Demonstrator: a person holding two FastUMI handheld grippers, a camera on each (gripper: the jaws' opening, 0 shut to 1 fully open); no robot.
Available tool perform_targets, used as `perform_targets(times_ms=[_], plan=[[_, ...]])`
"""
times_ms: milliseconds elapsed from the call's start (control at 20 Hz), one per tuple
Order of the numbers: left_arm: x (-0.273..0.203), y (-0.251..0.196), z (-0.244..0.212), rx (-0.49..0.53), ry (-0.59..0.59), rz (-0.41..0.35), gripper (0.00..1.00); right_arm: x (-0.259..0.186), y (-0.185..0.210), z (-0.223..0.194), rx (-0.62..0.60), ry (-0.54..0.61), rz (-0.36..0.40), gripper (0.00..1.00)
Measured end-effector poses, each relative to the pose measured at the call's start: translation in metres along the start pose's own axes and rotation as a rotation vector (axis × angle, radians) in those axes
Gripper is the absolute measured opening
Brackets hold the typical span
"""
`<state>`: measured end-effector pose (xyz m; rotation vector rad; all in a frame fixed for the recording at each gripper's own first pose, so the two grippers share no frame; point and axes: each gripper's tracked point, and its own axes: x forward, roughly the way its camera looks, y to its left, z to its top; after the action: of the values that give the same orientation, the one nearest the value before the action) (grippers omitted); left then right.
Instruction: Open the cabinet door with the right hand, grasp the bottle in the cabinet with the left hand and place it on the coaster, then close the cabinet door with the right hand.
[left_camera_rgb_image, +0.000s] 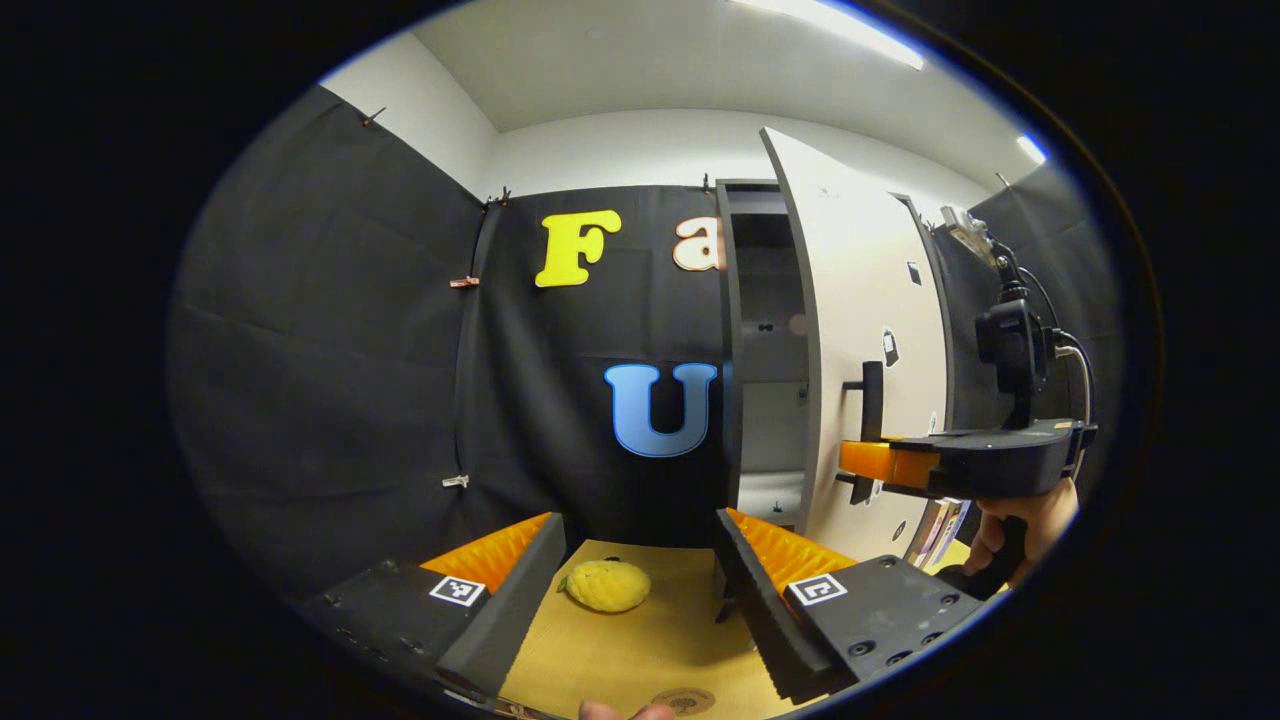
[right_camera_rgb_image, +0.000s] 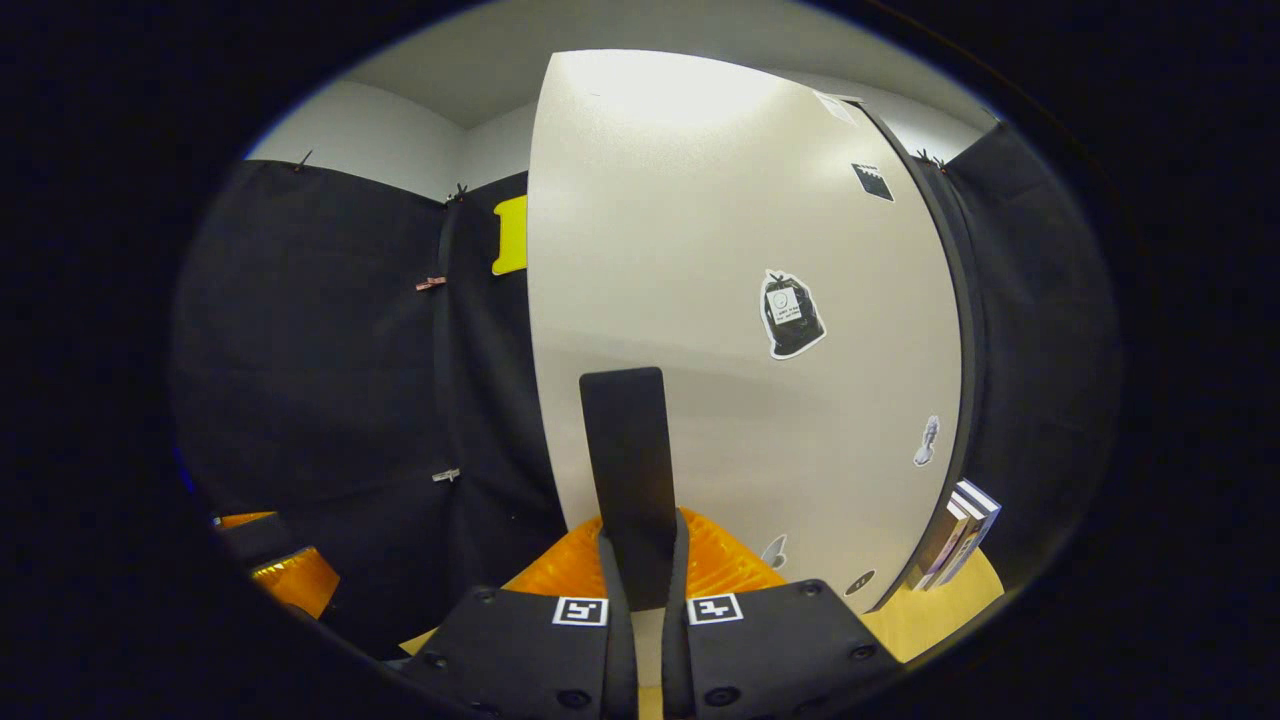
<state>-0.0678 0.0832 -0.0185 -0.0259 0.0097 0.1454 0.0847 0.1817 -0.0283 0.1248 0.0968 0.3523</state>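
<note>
We judge the door-opening step is under way: the right claw (right_camera_rgb_image: 640, 560) is clamped on the black handle (right_camera_rgb_image: 625, 450) of the white cabinet door (right_camera_rgb_image: 720, 250), so we should swing it steadily along the hinge arc without twisting. Our left claw (left_camera_rgb_image: 635, 590) hovers spread and empty above the wooden surface (left_camera_rgb_image: 640, 650); we count one door, one handle, one yellow lemon-like object (left_camera_rgb_image: 607, 585), and the bottle is hidden from us

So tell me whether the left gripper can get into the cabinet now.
Probably yes: the cabinet door stands partly open, held by the right gripper on its handle, and the left gripper faces the gap, open.
</note>
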Motion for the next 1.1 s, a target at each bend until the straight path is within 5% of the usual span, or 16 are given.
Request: perform_targets(times_ms=[500, 1100], plan=[[0.002, -0.038, 0.004, -0.006, 0.002, -0.054, 0.95, -0.060, -0.032, 0.004, -0.005, 0.000, 0.018, 0.13], [0.023, -0.090, 0.006, -0.019, 0.006, -0.147, 0.94, -0.117, -0.088, 0.010, -0.003, 0.009, -0.055, 0.13]])
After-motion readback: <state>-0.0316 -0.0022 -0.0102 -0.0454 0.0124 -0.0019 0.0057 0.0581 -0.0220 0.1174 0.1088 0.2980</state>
